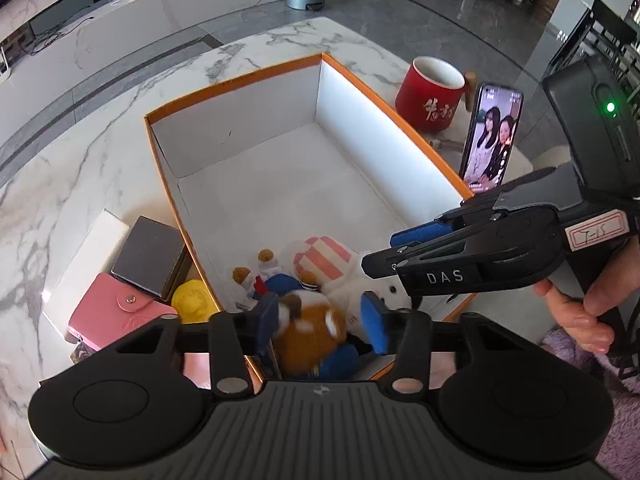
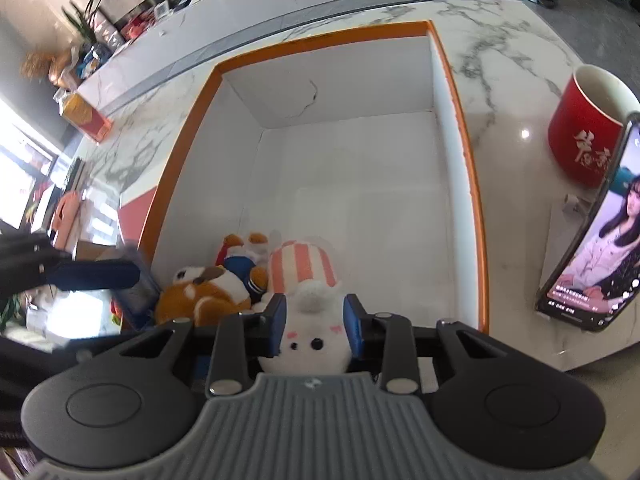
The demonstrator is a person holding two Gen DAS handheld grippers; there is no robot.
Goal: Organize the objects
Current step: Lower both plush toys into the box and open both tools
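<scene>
An orange-rimmed white box (image 1: 236, 80) stands open on the marble table; it also shows in the right wrist view (image 2: 476, 208). Two plush toys lie in its near corner: a brown plush in blue clothes (image 1: 310, 330) (image 2: 200, 294) and a white bunny with a pink striped hat (image 1: 324, 260) (image 2: 308, 332). My left gripper (image 1: 322, 322) is open, its pads on either side of the brown plush. My right gripper (image 2: 314, 326) is open, its pads flanking the bunny's head; it shows from the side in the left wrist view (image 1: 384, 252).
Left of the box lie a pink wallet (image 1: 116, 314), a dark box (image 1: 150, 256) and a yellow toy (image 1: 192, 300). Right of the box stand a red mug (image 1: 430, 94) (image 2: 584, 136) and a propped phone (image 1: 492, 136) (image 2: 592, 248).
</scene>
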